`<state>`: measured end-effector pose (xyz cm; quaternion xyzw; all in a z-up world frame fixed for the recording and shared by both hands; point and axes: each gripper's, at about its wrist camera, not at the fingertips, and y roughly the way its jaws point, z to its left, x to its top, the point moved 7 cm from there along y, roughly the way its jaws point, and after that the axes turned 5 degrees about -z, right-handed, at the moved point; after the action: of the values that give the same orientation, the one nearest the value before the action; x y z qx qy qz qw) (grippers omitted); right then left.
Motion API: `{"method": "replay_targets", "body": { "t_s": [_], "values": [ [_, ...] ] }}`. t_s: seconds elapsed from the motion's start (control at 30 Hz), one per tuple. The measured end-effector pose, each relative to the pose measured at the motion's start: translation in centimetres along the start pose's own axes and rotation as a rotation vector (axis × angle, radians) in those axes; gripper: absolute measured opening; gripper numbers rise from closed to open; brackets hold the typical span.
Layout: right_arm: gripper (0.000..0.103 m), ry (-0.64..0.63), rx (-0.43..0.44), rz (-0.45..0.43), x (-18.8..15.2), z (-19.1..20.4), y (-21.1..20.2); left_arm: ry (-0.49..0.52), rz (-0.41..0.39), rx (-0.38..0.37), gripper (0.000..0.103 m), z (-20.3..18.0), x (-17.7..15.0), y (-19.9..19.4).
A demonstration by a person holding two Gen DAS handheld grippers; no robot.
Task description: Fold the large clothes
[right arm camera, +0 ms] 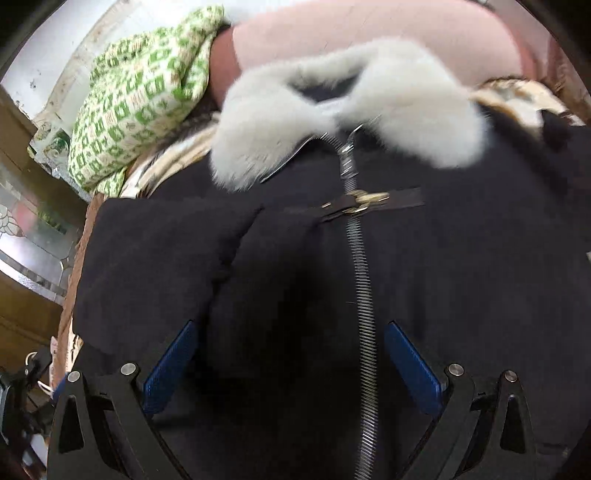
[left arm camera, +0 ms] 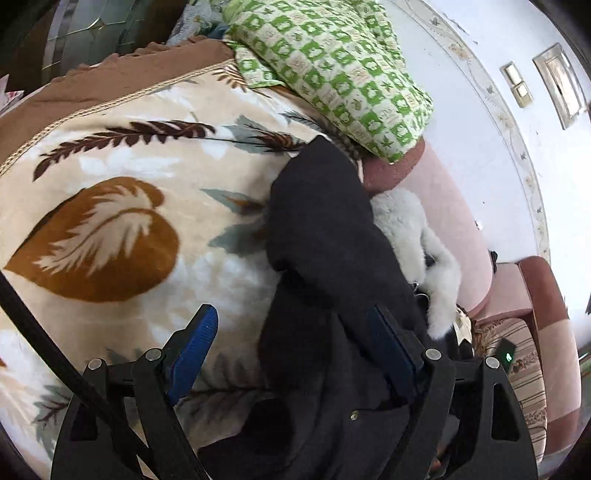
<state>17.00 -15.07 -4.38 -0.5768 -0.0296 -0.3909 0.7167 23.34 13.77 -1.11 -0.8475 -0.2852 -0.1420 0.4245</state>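
Black coat (right arm camera: pixel 443 277) lay front-up on the blanket (left arm camera: pixel 110 221), fur collar (right arm camera: pixel 351 110) toward the sofa back, so you could fold it. Sleeve (left arm camera: pixel 317 221) was laid along the side. Left gripper (left arm camera: pixel 295 343) and right gripper (right arm camera: pixel 291 350) were wide open, holding nothing.

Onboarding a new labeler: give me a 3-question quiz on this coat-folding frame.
1. True or false: the left tongs are shut on the black coat.
2. The coat's white fur collar lies nearest: A) the pink sofa back B) the brown leaf on the blanket C) the glass door.
3. Fill in: a metal ___ runs down the coat front between the right tongs.

Key: 1 false; 2 A; 3 zipper.
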Motion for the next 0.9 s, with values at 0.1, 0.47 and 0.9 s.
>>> {"method": "replay_targets", "body": {
  "t_s": [0.1, 0.47, 0.9],
  "values": [
    [0.064, -0.014, 0.063, 0.024, 0.9, 2.0, 0.9, 0.067, -0.032, 0.035, 0.083, -1.1, 0.2, 0.0],
    [0.006, -0.097, -0.038, -0.165, 8.5, -2.2, -7.4, 0.104, -0.033, 0.087, 0.083, -1.2, 0.3, 0.2],
    [0.006, 0.094, -0.395, -0.104, 9.5, -18.4, -5.3, 0.169, -0.015, 0.134, 0.083, -1.5, 0.0, 0.9]
  ]
}}
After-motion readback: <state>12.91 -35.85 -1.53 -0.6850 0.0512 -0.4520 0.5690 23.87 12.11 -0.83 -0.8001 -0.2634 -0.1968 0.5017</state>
